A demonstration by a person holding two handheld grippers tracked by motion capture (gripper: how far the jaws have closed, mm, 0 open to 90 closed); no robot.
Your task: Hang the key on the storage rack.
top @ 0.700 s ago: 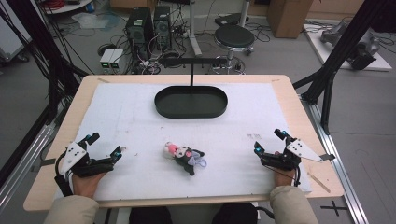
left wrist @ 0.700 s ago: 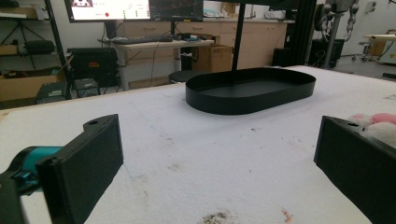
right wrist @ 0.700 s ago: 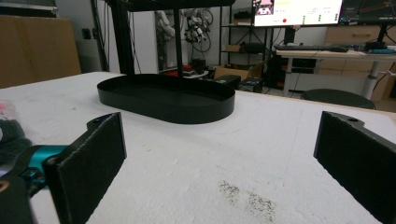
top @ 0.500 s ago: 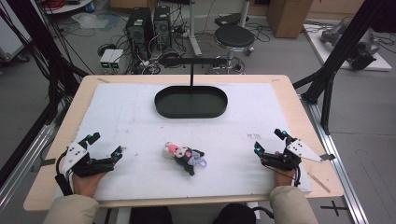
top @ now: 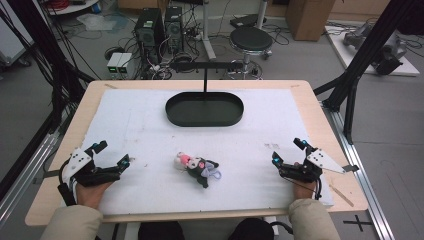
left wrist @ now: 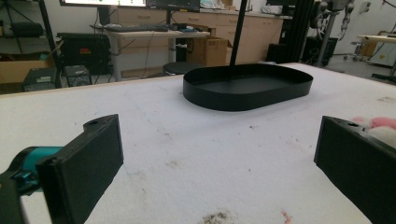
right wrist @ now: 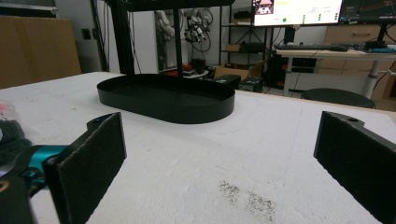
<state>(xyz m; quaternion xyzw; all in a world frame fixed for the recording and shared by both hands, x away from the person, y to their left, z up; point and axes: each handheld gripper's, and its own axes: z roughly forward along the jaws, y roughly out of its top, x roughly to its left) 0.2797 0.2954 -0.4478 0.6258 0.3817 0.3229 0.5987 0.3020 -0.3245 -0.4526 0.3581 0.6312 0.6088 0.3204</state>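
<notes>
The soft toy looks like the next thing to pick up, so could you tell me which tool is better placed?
Probably the left tool: open and slightly nearer the soft toy than the right tool.

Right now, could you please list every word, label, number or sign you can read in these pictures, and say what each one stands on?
No text can be read in any of the pictures.
The monitor behind the table in the right gripper view shows a pale screen with small marks, too small and blurred to read.
The black tray, the white mat and the plush toy bear no visible writing.
A black cross mark sits on the floor: a sign, no words.
</notes>
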